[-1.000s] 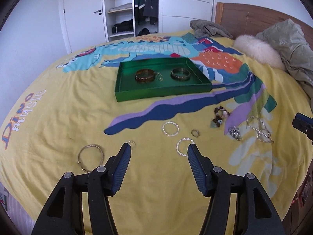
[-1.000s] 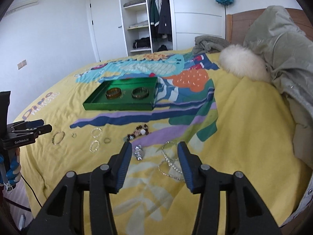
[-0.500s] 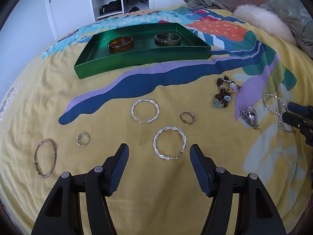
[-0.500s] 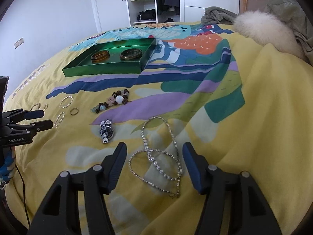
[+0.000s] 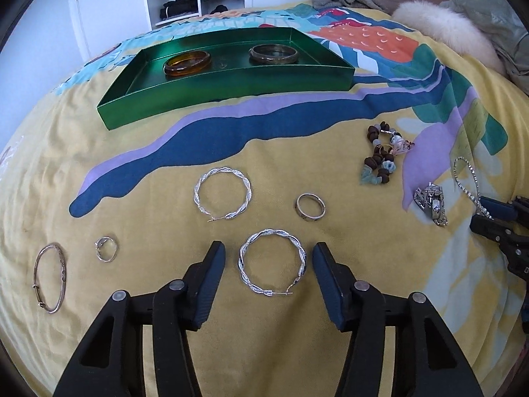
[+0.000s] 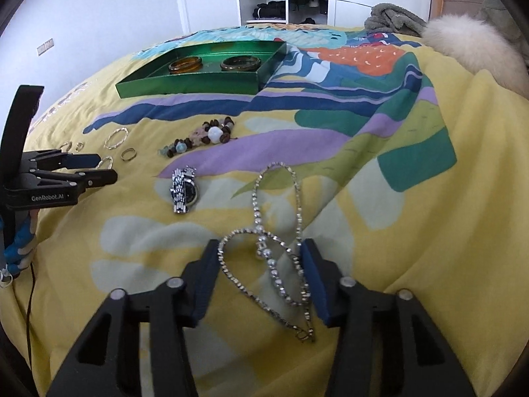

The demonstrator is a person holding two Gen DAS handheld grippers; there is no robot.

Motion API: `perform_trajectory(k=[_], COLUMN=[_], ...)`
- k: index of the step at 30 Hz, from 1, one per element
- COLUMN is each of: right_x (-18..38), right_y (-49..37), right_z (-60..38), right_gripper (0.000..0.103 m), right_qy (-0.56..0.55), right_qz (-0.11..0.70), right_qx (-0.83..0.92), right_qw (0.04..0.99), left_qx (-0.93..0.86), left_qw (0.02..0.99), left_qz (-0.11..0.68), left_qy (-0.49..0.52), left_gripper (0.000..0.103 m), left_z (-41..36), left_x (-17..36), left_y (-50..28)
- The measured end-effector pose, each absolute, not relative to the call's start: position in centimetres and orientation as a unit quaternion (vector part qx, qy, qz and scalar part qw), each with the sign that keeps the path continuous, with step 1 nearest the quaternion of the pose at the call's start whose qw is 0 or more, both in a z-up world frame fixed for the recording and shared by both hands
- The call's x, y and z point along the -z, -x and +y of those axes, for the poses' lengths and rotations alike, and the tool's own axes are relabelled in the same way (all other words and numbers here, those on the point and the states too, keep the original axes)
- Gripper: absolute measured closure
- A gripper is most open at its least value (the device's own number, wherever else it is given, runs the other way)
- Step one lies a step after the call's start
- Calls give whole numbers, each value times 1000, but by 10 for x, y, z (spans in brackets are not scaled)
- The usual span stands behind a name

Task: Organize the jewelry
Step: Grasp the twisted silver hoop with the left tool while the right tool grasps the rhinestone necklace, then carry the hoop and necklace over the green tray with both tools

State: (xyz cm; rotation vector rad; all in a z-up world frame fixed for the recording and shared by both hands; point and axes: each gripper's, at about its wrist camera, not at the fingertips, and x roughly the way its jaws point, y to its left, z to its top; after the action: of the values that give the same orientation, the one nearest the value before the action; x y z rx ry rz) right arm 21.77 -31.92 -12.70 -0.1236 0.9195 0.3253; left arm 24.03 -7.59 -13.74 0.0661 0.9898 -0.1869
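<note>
Jewelry still litters the bed: left gripper (image 5: 268, 264) has dropped in wide open around a twisted hoop (image 5: 271, 261), gripping nothing yet; right gripper (image 6: 261, 264), open too, now straddles the rhinestone necklace (image 6: 281, 231). Grabs look imminent. Farther off, 2 bangles (image 5: 187, 63) sit in the green tray (image 5: 231, 86).

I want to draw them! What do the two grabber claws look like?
Both the left gripper and right gripper are black plastic with silver rivets and dark blue ribbed fingertips. The left one's side reads "GenRobot.AI" in white, with a thin dark cable hanging under it.
</note>
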Motion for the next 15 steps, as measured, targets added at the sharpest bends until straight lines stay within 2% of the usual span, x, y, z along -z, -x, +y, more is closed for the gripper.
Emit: perform_trajectory(k=[1, 2, 3, 15], right_x=[128, 128, 128, 117], right_y=[-218, -218, -217, -186], right_z=[-320, -323, -324, -322], right_gripper=[81, 85, 91, 92], right_qy=[56, 52, 47, 20], right_qz=[443, 443, 443, 424], right_qx=[-153, -152, -152, -155], right_qw=[882, 882, 882, 892], left_qx=[93, 97, 99, 116], left_qw=[875, 875, 875, 879], left_qz=[474, 473, 473, 462], left_qy=[-31, -30, -29, -3], left_gripper=[59, 63, 63, 63], left_z=[-76, -77, -78, -72], left_x=[137, 137, 137, 131], left_y=[-241, -240, -240, -229])
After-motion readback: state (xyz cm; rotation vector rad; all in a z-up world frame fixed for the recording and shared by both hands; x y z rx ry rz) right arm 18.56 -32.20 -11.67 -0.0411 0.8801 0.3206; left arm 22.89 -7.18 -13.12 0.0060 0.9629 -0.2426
